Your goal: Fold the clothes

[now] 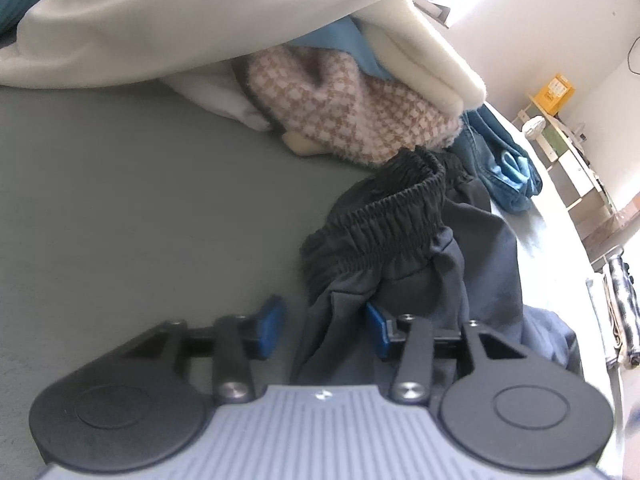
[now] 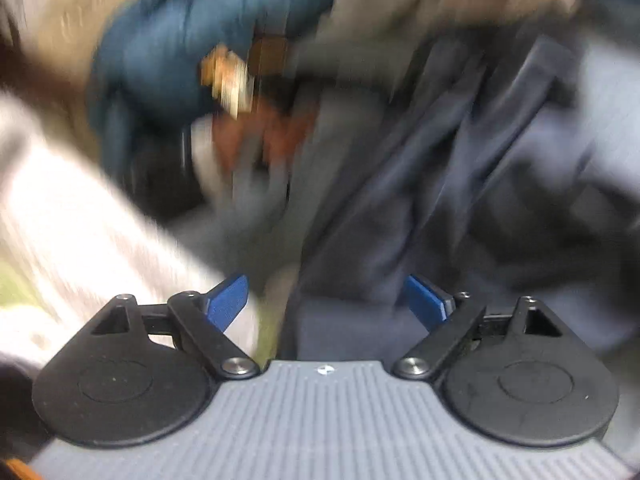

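1. Grey-green worktop (image 1: pixel 120 200) carries a heap of clothes at its far side.
2. Left gripper (image 1: pixel 326 328): jaws part-open, dark trousers (image 1: pixel 400 264) lying between the pads without being pinched.
3. Right gripper (image 2: pixel 326 304): jaws wide, over navy cloth (image 2: pixel 460 184), gripping nothing.
4. Far off, a cream garment (image 1: pixel 200 20) overhangs a checked knit (image 1: pixel 352 112).
5. Right wrist view is badly blurred.
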Motion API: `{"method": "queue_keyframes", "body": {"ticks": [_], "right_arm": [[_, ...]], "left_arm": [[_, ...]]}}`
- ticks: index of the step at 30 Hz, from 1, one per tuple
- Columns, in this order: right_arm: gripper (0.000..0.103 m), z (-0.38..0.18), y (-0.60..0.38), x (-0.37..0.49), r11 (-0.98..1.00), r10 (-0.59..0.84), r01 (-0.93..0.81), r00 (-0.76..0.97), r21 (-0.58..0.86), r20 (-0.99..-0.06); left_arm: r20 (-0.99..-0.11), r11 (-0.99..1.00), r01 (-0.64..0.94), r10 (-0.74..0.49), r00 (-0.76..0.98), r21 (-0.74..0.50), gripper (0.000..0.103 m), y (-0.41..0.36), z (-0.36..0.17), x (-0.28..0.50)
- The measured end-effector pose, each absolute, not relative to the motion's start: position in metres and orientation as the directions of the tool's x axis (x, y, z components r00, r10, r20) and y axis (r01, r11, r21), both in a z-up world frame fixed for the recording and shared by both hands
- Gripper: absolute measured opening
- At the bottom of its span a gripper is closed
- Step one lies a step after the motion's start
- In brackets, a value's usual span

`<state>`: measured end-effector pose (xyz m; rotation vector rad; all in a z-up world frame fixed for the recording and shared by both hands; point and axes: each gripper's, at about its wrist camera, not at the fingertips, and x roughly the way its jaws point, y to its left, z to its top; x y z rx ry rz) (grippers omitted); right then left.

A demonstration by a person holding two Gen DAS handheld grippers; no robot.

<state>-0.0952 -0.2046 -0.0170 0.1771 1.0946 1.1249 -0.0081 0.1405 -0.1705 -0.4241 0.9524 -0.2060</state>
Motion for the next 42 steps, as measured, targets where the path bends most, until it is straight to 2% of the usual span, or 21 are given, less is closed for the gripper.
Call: {"method": "queue_keyframes", "body": {"ticks": [3,5,9,14,19,21,22,23,24,26,32,35,38,42], "right_arm": [[0.098,-0.014,-0.222,-0.039,0.526,0.835,-0.549,0.19,0.649,-0.516],[0.1,-0.029,-0.231,-0.003,0.604,0.797,-0.45,0.319,0.658,-0.514],[0.1,-0.074,-0.219,0.065,0.679,0.73,-0.326,0.398,0.658,-0.556],[0.1,-0.131,-0.193,0.122,0.668,0.738,-0.248,0.345,0.702,-0.58],[0.1,-0.153,-0.169,0.146,0.638,0.766,-0.277,0.32,0.718,-0.557],[0.084,-0.153,-0.165,0.144,0.591,0.806,-0.312,0.282,0.744,-0.521],[0.057,-0.154,-0.162,0.141,0.583,0.812,-0.324,0.246,0.745,-0.529],[0.041,-0.156,-0.155,0.138,0.6,0.799,-0.343,0.216,0.723,-0.561],[0.038,-0.155,-0.153,0.131,0.611,0.789,-0.374,0.217,0.697,-0.575],[0.024,-0.15,-0.154,0.119,0.617,0.783,-0.416,0.236,0.669,-0.575],[0.019,-0.111,-0.192,0.072,0.547,0.837,-0.493,0.35,0.677,-0.421],[0.019,-0.083,-0.212,0.037,0.536,0.843,-0.552,0.389,0.638,-0.372],[0.019,-0.054,-0.226,0.003,0.547,0.837,-0.611,0.41,0.572,-0.363],[0.019,-0.025,-0.246,-0.041,0.572,0.818,-0.651,0.41,0.499,-0.403]], "left_arm": [[-0.732,0.895,-0.006,-0.361,0.578,-0.446,0.044,0.142,-0.171,-0.008],[-0.725,0.89,-0.002,-0.371,0.58,-0.457,0.044,0.144,-0.172,-0.008],[-0.709,0.875,0.008,-0.397,0.583,-0.484,0.044,0.149,-0.173,-0.009],[-0.691,0.862,0.025,-0.424,0.585,-0.507,0.046,0.152,-0.176,-0.006],[-0.673,0.849,0.037,-0.443,0.593,-0.526,0.049,0.154,-0.178,-0.003],[-0.667,0.848,0.044,-0.445,0.598,-0.528,0.051,0.153,-0.179,-0.001],[-0.665,0.851,0.049,-0.444,0.6,-0.523,0.052,0.151,-0.179,0.0],[-0.665,0.855,0.055,-0.44,0.604,-0.516,0.052,0.149,-0.179,0.002],[-0.664,0.858,0.06,-0.437,0.606,-0.509,0.052,0.148,-0.18,0.002],[-0.663,0.865,0.073,-0.433,0.61,-0.497,0.052,0.145,-0.179,0.004],[-0.662,0.864,0.104,-0.451,0.599,-0.493,0.053,0.142,-0.175,0.006],[-0.647,0.834,0.151,-0.515,0.562,-0.531,0.053,0.137,-0.173,0.007],[-0.638,0.801,0.224,-0.583,0.503,-0.555,0.053,0.123,-0.17,0.005],[-0.638,0.744,0.347,-0.668,0.383,-0.571,0.053,0.094,-0.168,-0.007]]}}
